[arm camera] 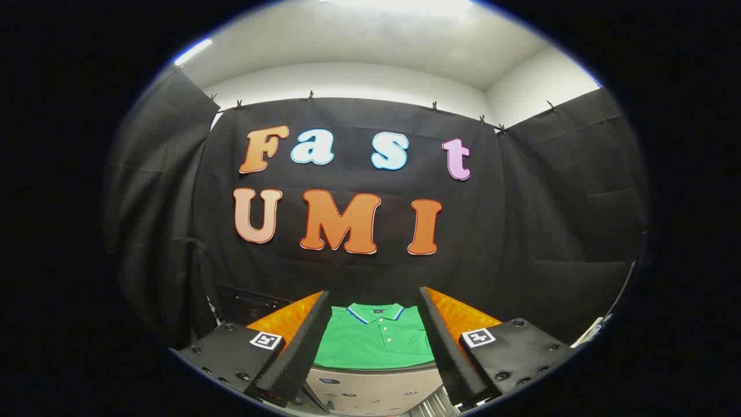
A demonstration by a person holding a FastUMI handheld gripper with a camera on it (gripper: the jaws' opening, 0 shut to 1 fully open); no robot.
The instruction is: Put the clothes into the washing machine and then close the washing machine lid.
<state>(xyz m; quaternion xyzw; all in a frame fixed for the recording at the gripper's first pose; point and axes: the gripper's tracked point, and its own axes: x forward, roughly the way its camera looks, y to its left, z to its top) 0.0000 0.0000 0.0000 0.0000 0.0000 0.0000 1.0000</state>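
The tool (375,341) is spread wide and holds nothing, with the green polo shirt (375,341) lying flat on the orange table (463,315) straight ahead between its fingers, collar pointing away, so the approach runs directly forward.

Green polo shirt (375,341) beyond parted hand-held gripper (375,324) fingers

Single view, taken from a camera mounted on the gripper (375,324), facing forward along its two fingers (301,347), which stand spread apart. The lens sits low and roughly level, aimed at the booth's black cloth wall (521,231) well beyond the fingers. Between the fingers, close ahead, lies a green polo shirt (373,341) on an orange surface (463,315); ceiling (370,35) visible above.
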